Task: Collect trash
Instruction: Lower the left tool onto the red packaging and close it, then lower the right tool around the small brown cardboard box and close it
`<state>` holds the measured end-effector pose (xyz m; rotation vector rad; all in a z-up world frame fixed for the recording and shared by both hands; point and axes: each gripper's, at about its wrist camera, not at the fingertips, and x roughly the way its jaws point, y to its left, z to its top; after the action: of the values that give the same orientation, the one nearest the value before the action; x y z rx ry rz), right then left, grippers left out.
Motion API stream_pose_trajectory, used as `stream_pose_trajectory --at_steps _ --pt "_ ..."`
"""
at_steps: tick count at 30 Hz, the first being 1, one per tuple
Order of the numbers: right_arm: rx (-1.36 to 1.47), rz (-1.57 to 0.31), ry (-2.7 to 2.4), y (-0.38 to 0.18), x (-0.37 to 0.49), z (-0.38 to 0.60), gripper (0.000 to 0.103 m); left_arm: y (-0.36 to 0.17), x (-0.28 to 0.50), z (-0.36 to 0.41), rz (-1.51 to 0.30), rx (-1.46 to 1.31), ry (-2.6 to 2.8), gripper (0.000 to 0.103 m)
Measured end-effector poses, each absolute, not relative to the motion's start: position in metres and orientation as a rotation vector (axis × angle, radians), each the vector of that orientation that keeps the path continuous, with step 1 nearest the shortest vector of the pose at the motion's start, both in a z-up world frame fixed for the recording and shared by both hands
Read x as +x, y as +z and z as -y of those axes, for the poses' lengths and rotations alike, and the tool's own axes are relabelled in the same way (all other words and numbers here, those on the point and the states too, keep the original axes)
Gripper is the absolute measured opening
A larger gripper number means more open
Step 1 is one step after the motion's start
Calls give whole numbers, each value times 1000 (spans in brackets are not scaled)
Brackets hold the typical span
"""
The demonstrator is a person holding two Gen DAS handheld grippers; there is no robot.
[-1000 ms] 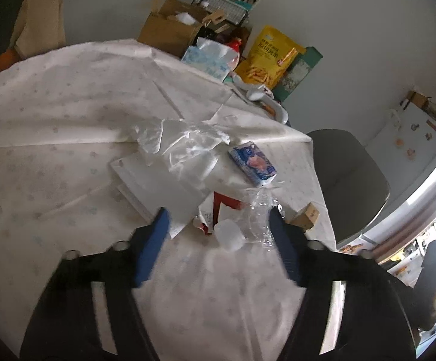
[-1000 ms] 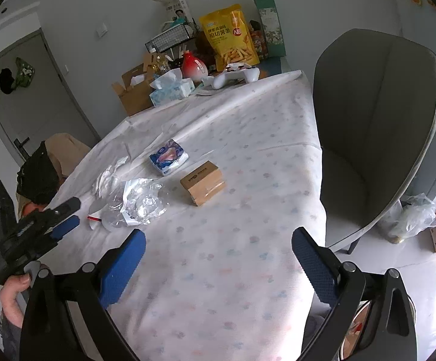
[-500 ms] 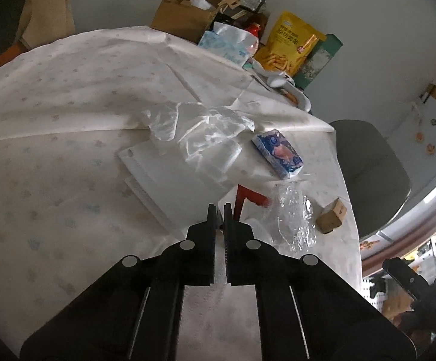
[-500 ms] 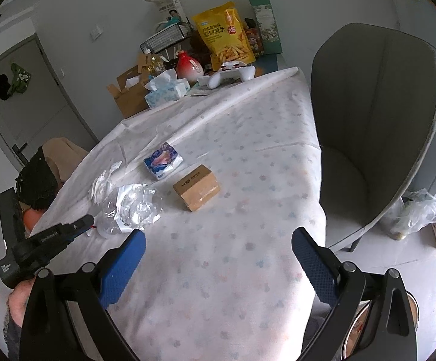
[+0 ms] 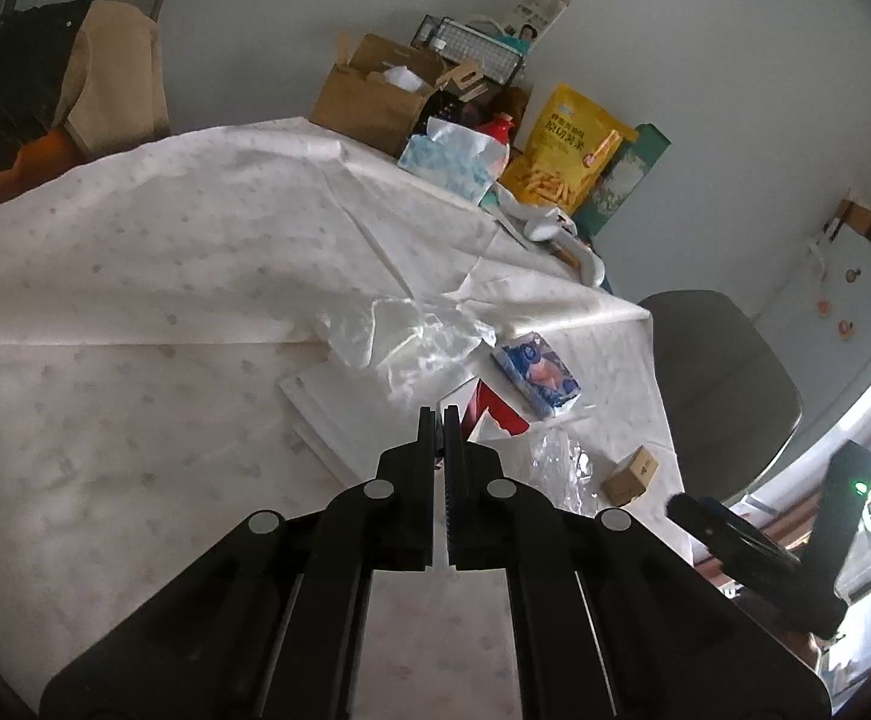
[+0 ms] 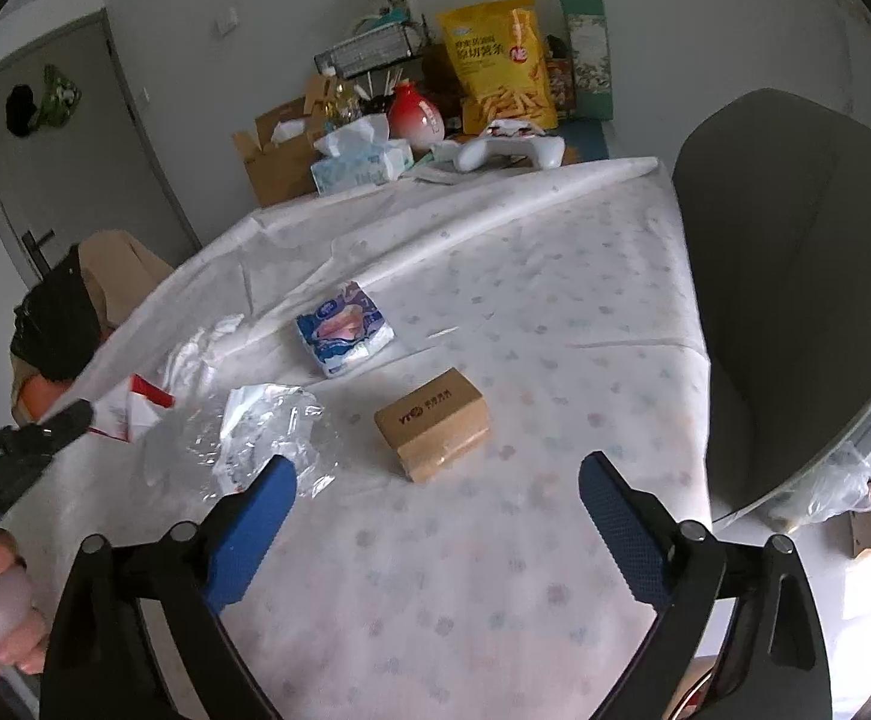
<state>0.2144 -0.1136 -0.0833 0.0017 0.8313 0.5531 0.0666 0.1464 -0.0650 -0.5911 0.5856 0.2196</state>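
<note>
Left tongs (image 5: 440,420): you have them pinched together on the corner of a red-and-white wrapper (image 6: 135,408), which sits at the near left of the table (image 6: 555,312) beside the crumpled clear plastic (image 6: 267,438).
Right tongs (image 6: 435,486): you hold them wide apart and empty above the table, with the small cardboard box (image 6: 432,423) just ahead between the fingers.
Other litter: a blue tissue pack (image 6: 345,336) lies beyond the box; a thin plastic bag (image 5: 417,336) rests on white paper (image 5: 339,402).
Step in hand: lifting the wrapper clear, as it appears.
Doing it well: raise it straight and slowly, since the clear plastic touches it and may drag along.
Grip: only a thin edge seems caught, so keep the squeeze firm.
Next reach: lower the right tongs squarely over the box's short sides.
</note>
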Motion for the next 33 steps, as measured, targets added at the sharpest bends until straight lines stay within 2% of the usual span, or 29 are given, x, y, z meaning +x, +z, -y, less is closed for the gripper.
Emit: stream_pose_trajectory --at_steps 8,9,11,13,21,24,26,28,30,31,33 --pt "-133 -871 562 -101 237 88 83 -67 59 -152 -561 -630 245 3" --pt "-144 -879 569 -102 237 87 76 -67 58 -153 -561 -633 247 3" --pt "-156 -927 605 -106 239 83 23 -67 57 -154 -560 -637 250 3" --pt "-146 -924 602 -104 236 86 19 -67 57 -154 -559 -635 248 3" --pt "-117 -887 598 -91 220 103 18 -65 57 -145 -564 -624 219 3" --pt "-106 -887 588 -87 223 105 21 -65 58 -142 -564 -619 214 4" --pt "-102 -883 584 -86 225 104 42 -65 59 -142 -566 -622 214 3" --pt "-114 -866 580 -85 226 101 42 -65 58 -143 -567 -618 220 3" --pt "-116 -874 580 -88 229 96 56 -65 58 -144 -567 -619 224 3" --pt "-118 -873 578 -89 230 94 67 -65 57 -146 -566 -620 230 3" --pt "-135 -875 571 -92 233 87 73 -66 56 -150 -566 -623 238 3"
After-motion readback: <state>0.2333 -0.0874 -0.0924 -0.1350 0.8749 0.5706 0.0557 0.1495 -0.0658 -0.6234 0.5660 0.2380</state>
